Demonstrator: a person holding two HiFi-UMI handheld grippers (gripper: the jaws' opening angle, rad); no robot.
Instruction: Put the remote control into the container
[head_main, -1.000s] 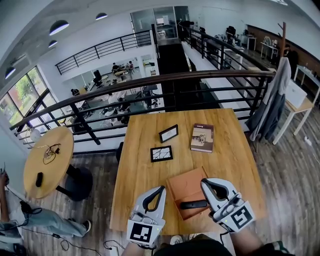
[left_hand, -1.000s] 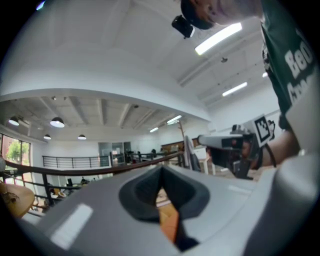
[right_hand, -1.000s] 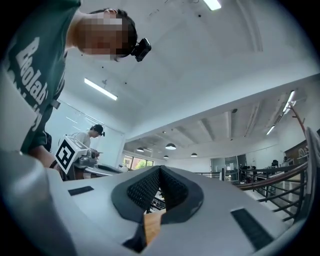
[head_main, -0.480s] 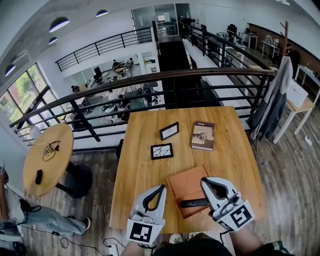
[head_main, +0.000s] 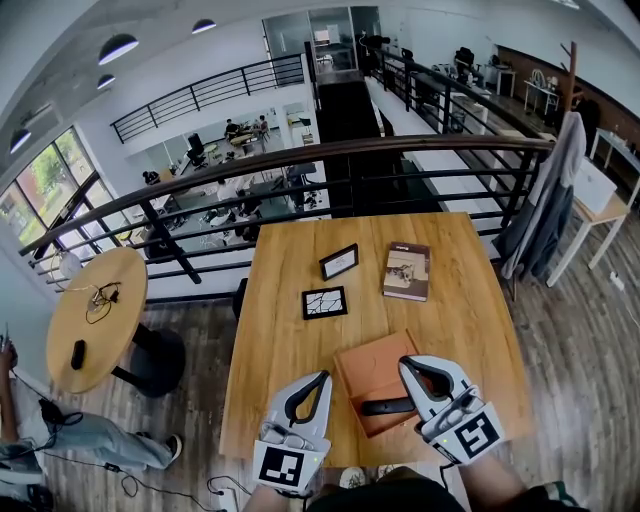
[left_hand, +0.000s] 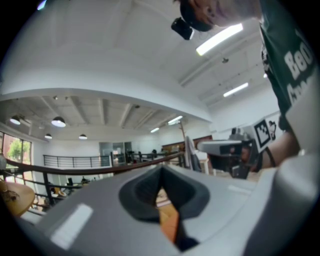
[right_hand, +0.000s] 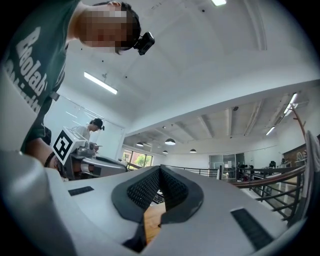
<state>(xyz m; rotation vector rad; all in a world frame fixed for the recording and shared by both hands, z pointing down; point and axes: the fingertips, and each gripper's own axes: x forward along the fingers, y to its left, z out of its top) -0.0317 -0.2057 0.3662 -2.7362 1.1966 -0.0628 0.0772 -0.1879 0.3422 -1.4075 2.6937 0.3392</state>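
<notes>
A black remote control (head_main: 388, 407) lies flat in the brown open container (head_main: 368, 368) near the table's front edge. My right gripper (head_main: 405, 362) hangs just right of the remote's end, jaws shut with nothing between them. My left gripper (head_main: 324, 377) is left of the container, also shut and empty. In the left gripper view the fingertips (left_hand: 161, 172) meet, and the right gripper (left_hand: 231, 149) shows off to the side. In the right gripper view the gripper (right_hand: 160, 170) is closed tip to tip, and the left gripper (right_hand: 95, 165) is at the left.
On the wooden table (head_main: 280, 340) farther back lie two small black-framed pictures (head_main: 337, 264) (head_main: 324, 303) and a book (head_main: 405, 273). A dark railing (head_main: 300, 160) runs behind the table. A round table (head_main: 95, 320) stands lower left, a coat stand (head_main: 545, 215) at the right.
My right gripper has edged slightly left, toward the remote. The remote, the container and my left gripper have stayed put.
</notes>
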